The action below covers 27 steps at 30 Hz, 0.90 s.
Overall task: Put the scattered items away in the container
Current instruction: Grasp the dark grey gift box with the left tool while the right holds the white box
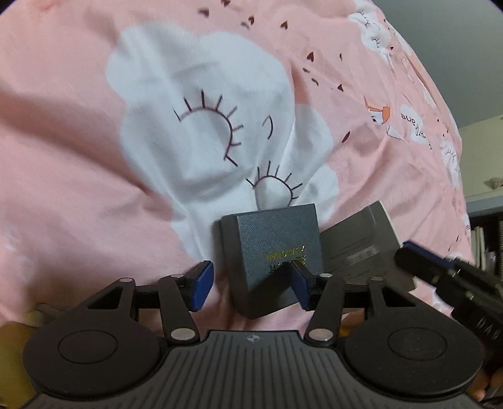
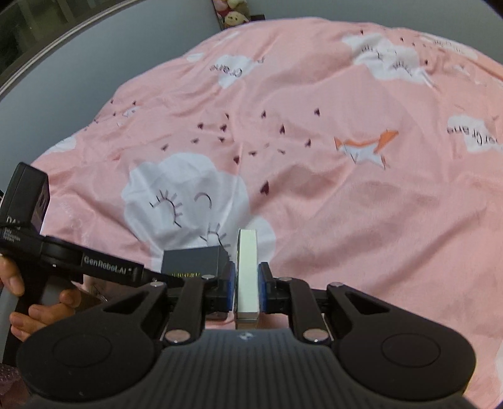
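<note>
No container can be made out in either view; what shows is a pink bedspread [image 2: 314,195] printed with white clouds, small dark hearts and an orange fox, and it fills most of both pictures.

In the left wrist view the left gripper [image 1: 250,281] has its blue pads set apart, with a dark blue box [image 1: 276,248] bearing blurred gold lettering between them. The left pad stands clear of the box; the right pad overlaps the box's near face, and whether it touches cannot be told. The box is tilted, and whether it rests on the bedspread is not clear. Just to the right lies a flat grey box [image 1: 361,248], partly covered by the blue box and by the tip of the right gripper [image 1: 415,254] entering from the right edge.

In the right wrist view that gripper's pads are close together and clamp a thin white box [image 2: 247,273] seen edge-on, its near end hidden by the gripper body. The blue box shows to the left, half hidden behind the left gripper's arm. A hand [image 2: 34,302] at the left edge grips that handle. Soft toys [image 2: 234,14] at the top are too small to identify.
</note>
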Motion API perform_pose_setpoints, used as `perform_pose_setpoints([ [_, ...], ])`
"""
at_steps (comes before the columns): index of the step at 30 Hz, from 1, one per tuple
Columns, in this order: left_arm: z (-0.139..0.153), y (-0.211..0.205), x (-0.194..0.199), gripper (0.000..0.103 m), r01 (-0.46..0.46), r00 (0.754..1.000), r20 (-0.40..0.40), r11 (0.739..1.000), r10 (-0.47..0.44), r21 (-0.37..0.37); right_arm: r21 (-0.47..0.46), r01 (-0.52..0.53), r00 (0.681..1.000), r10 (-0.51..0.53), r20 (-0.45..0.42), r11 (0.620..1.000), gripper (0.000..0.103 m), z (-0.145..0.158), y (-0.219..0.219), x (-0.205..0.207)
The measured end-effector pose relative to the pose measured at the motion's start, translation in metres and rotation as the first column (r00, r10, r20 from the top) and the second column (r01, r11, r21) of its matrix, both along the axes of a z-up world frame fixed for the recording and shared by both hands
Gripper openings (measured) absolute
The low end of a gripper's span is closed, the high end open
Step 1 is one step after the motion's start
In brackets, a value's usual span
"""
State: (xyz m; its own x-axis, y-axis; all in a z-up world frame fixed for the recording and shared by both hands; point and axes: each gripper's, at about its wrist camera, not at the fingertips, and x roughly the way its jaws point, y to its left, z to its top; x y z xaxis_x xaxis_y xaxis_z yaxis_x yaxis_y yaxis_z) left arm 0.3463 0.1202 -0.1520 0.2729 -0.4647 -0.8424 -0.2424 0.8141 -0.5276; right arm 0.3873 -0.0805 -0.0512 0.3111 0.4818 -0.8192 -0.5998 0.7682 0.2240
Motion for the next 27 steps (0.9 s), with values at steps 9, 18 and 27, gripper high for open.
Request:
perform_pose_setpoints([
  [9, -0.014, -0.029, 0.015, 0.067, 0.032, 0.999, 0.000, 0.999, -0.032, -0.018, -0.029, 0.022, 0.999, -0.023, -0.040, 0.999, 0.019, -0.017, -0.015, 0.003],
  [18, 0.018, -0.038, 0.005, 0.048, 0.064, 0.991, 0.117, 0.996, -0.071, 0.064, 0.017, 0.029, 0.996, -0.028, -0.085, 0.999, 0.021, -0.021, -0.018, 0.004],
  [27, 0.041, -0.050, -0.008, 0.042, 0.074, 0.972, 0.208, 0.982, -0.109, 0.173, 0.023, 0.035, 0.997, -0.033, -0.070, 0.999, 0.017, -0.014, -0.013, -0.009],
])
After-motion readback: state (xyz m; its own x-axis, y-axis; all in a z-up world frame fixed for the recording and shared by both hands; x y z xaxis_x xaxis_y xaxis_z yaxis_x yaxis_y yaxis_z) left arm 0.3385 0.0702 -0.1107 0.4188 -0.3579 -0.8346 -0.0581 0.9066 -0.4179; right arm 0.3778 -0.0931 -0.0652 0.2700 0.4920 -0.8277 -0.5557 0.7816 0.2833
